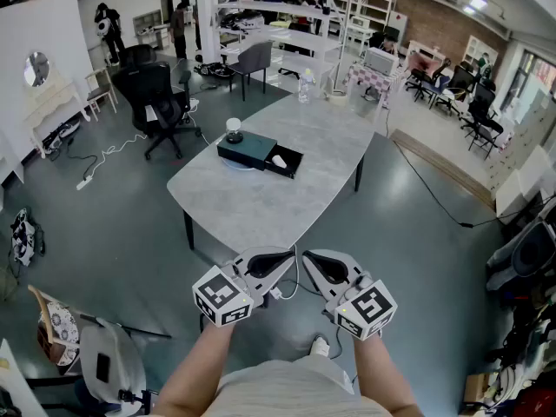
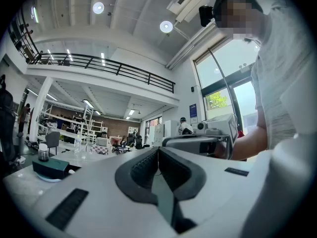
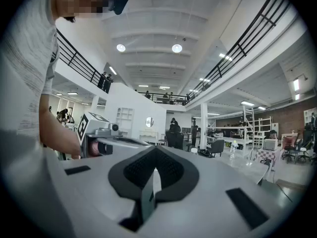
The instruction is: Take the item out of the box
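Grey tabletop (image 1: 261, 202) spreads wide between near edge and box (image 1: 246, 150).

Tabletop (image 1: 261, 200): pale grey with faint marbling

Box (image 1: 246, 151), toward the tabletop's far edge: dark teal, close to black. Its open drawer (image 1: 294, 162) is black inside

Item (image 1: 279, 159) in the drawer: white

Disc (image 2: 49, 178) under the box: pale bluish white

Left claw (image 1: 287, 257) and right claw (image 1: 311, 259): light grey shells with black ribbed pads. Each marker cube is white with black square patterns

Floor (image 1: 113, 224): dull grey-green with a sheen

Office chair (image 1: 161, 102) beyond the tabletop's left edge: black

Person's shirt (image 1: 287, 391): light grey with fine horizontal stripes
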A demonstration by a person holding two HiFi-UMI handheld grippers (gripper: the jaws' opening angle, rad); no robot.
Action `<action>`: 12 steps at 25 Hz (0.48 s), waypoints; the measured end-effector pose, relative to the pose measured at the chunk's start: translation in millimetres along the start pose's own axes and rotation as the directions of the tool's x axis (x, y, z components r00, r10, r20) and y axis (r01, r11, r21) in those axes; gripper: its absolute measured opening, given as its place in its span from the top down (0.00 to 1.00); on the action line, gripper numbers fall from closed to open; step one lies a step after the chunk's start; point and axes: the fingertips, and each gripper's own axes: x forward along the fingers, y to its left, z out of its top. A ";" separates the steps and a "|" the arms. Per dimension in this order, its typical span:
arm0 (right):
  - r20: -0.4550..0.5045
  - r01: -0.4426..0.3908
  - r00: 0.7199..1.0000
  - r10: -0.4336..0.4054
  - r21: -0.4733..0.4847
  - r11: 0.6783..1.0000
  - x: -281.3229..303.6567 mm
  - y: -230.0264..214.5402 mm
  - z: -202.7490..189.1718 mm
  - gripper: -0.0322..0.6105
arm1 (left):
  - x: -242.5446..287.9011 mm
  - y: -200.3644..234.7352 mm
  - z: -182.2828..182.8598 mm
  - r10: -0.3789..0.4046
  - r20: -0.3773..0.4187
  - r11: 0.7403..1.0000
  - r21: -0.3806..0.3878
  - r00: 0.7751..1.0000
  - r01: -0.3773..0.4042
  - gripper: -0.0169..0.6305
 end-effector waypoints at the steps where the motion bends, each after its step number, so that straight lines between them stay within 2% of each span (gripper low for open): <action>1: 0.000 0.000 1.000 0.000 -0.001 1.000 -0.3 -0.2 0.7 0.92 | 1.1 -0.8 1.3 -0.003 0.004 1.000 0.000 1.000 0.003 0.95; 12: -0.015 -0.007 1.000 0.006 -0.019 1.000 -17.5 -3.5 -2.4 0.92 | 17.6 -18.3 -1.6 -0.037 0.000 0.999 0.003 0.999 0.037 0.94</action>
